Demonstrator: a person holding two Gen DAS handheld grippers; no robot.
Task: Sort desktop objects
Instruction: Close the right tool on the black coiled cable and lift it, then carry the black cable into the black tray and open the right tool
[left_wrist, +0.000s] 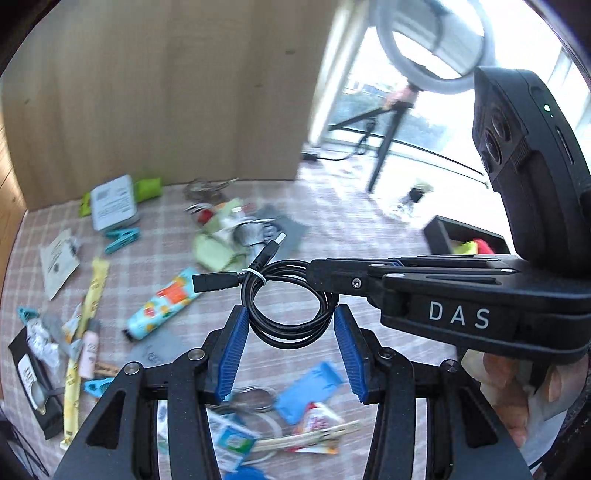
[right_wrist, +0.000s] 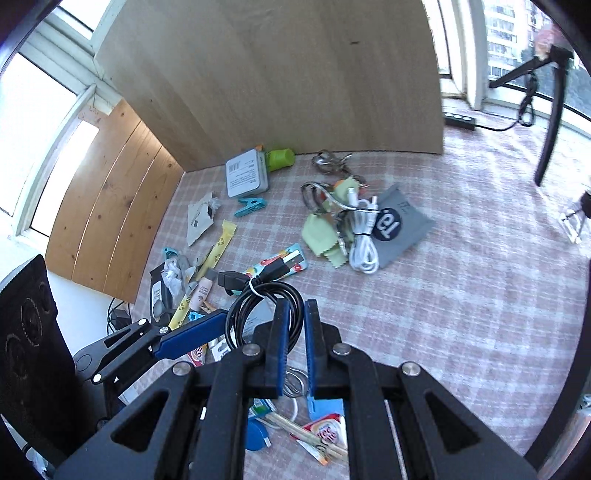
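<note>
I had the black USB cable (left_wrist: 291, 302) up in the air, above the messy tabletop (right_wrist: 461, 266). It was wound into a small coil and tied with a white twist tie (left_wrist: 255, 275), so it stayed in one neat loop and did not dangle. Its two plugs stuck out past the tie, pointing away from the coil.

My right gripper (right_wrist: 294, 325) was pressed together on one side of the coil, pinching the loops between its blue pads (right_wrist: 282, 332). I think I held it by the edge so the rest of the loop stayed free for my other hand.

My left gripper (left_wrist: 291, 354) was spread wide, with nothing in it. The bottom of the coil hung right between its blue pads (left_wrist: 234, 350), close to them, but I could not tell if it touched them. From the left camera, the right gripper (left_wrist: 332, 277) came in from the side of the coil.

Farther out from the cable, below it, lay a colorful tube (left_wrist: 162, 302) with fruit pictures on it. Past the cable lay a white cable (right_wrist: 364, 240), a grey pouch (right_wrist: 402, 225) and some green cloths (right_wrist: 321, 236) in a pile. A teal clip (right_wrist: 251, 206) and a small tin (right_wrist: 245, 173) lay farther back, near the wooden board (right_wrist: 277, 74). A black box (left_wrist: 458, 236) sat off to the side of the cable, and I guessed it was for sorting.
</note>
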